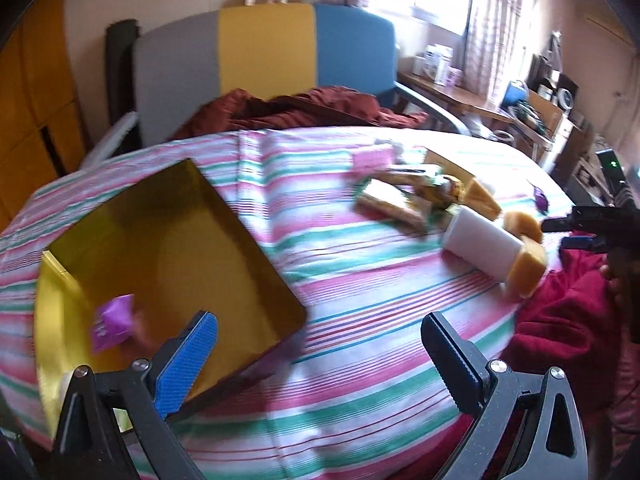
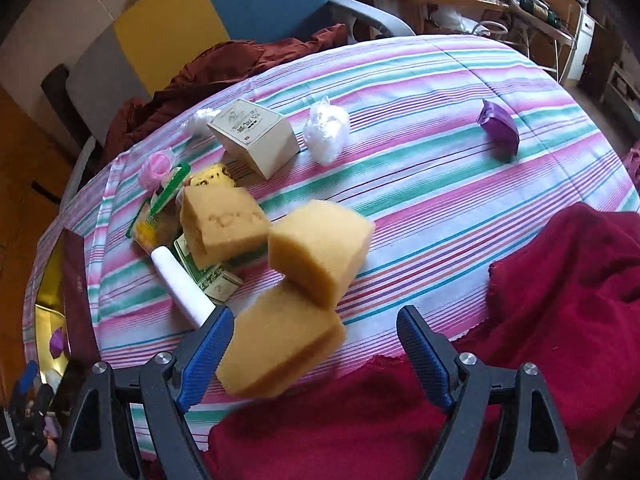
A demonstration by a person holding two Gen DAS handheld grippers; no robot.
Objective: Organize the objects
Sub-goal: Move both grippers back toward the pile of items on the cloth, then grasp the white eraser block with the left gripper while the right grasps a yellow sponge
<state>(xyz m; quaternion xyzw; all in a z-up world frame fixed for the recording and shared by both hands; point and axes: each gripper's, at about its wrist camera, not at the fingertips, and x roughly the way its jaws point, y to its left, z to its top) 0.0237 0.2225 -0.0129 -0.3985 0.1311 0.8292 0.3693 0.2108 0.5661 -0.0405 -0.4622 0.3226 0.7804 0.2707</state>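
A gold-lined box (image 1: pixel 160 248) sits at the left of the striped table, with a purple packet (image 1: pixel 112 322) inside it. My left gripper (image 1: pixel 320 340) is open and empty, just above the box's near corner. My right gripper (image 2: pixel 314 338) is open over the table's near edge, with a yellow sponge (image 2: pixel 280 352) lying between its fingers, untouched as far as I can tell. Two more sponges (image 2: pixel 320 248) (image 2: pixel 220 224), a white tube (image 2: pixel 180 284), green packets (image 2: pixel 160 204), a cream box (image 2: pixel 256 136), a plastic wad (image 2: pixel 326 128) and a second purple packet (image 2: pixel 500 128) lie on the cloth.
A red cloth (image 2: pixel 540 320) drapes over the table's near right edge. A maroon garment (image 1: pixel 296 108) lies on a chair (image 1: pixel 264 48) behind the table. A cluttered desk (image 1: pixel 480 104) stands at the back right. The right gripper (image 1: pixel 580 224) shows at the left wrist view's right edge.
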